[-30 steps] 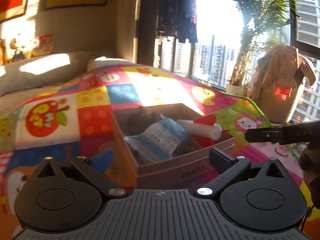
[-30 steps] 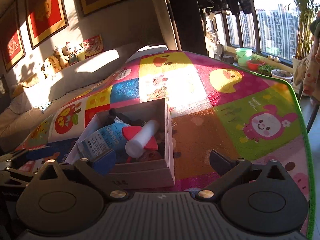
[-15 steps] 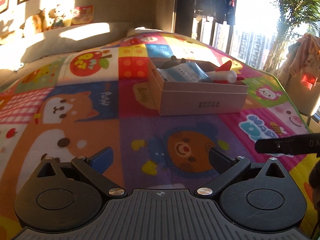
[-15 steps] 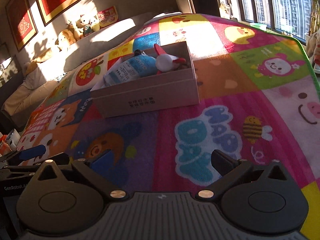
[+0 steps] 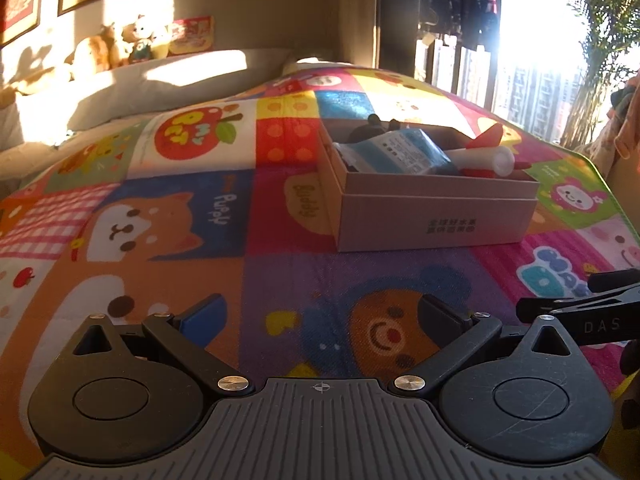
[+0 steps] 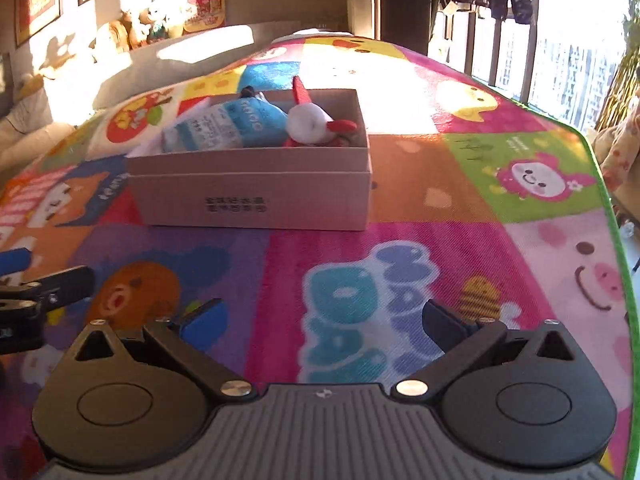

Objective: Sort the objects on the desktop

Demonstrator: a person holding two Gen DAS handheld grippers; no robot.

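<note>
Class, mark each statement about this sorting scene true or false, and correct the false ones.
1. The cardboard box sits on the colourful play mat. True.
2. The left gripper holds the blue packet. False: its fingers are spread with nothing between them; the packet lies in the box.
3. The right gripper is open with nothing in it. True.
4. The box is closed with a lid. False: it is open on top, with things showing inside.
5. A white and red toy lies in the box beside the blue packet. True.
</note>
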